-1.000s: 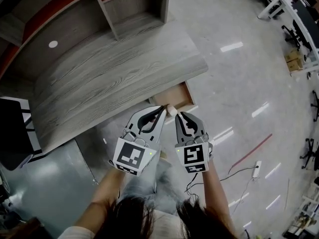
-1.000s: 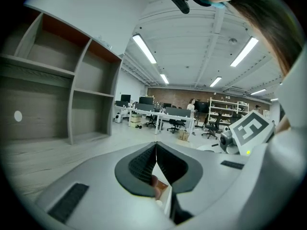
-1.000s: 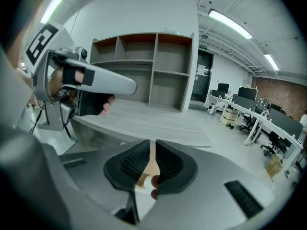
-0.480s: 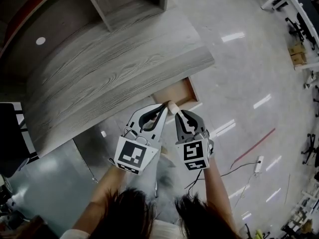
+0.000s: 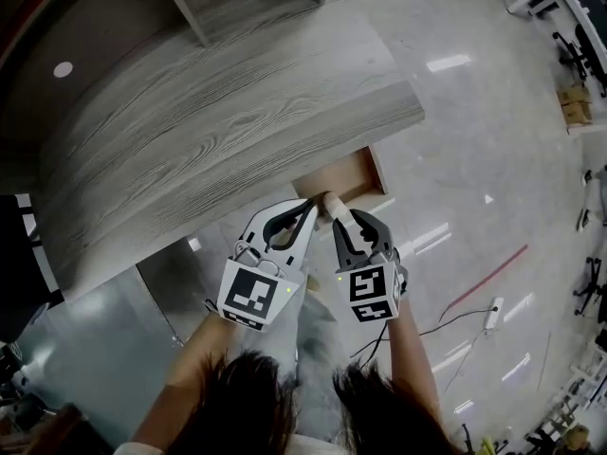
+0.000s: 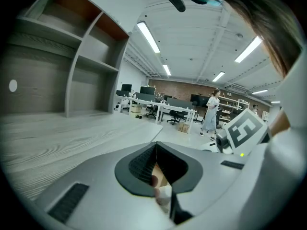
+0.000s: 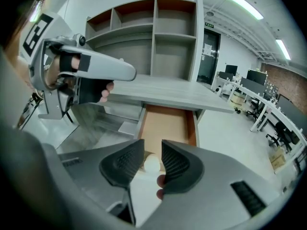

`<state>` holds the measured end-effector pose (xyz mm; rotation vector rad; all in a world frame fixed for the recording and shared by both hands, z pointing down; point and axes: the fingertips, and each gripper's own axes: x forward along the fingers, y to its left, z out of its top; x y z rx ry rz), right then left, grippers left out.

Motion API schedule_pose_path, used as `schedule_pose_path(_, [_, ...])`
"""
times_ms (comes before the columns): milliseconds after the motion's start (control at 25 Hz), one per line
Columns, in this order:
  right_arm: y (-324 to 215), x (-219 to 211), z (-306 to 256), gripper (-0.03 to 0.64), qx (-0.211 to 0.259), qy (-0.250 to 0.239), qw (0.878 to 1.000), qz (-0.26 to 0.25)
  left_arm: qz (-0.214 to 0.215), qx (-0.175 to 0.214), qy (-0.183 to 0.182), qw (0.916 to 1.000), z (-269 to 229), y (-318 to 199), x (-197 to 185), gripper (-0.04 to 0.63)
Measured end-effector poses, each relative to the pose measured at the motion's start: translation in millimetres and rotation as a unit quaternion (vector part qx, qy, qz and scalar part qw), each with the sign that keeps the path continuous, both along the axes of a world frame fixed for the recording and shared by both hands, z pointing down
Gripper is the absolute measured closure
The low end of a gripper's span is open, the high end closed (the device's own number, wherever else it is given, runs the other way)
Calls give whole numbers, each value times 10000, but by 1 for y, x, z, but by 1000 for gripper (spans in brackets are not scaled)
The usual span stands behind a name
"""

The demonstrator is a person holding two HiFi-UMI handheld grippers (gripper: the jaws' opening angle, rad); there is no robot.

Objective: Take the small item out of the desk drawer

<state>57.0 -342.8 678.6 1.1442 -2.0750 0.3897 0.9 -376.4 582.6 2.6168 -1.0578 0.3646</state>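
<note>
The left tool (image 6: pixel 156 146) is seen clenched, jaw tips together. The right tool (image 7: pixel 152 147) is released, its jaws just opened, and the small pale item (image 7: pixel 151 165) is shown loose between them, over the open drawer (image 7: pixel 165 121) beneath the grey surface (image 5: pixel 218 112). Black-and-white square markers (image 5: pixel 254 295) are carried on both tools.

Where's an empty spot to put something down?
The desk top is bare from the shelves to its front edge. The drawer floor is bare too. It is crowded at the drawer's near end, around the small white item.
</note>
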Motion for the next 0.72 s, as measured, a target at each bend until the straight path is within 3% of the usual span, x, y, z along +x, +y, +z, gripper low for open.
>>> schedule_pose_path(720, [-2,0,77,457,-629,79,9978,173,-24,-347,74,9994,58,0,-7,578])
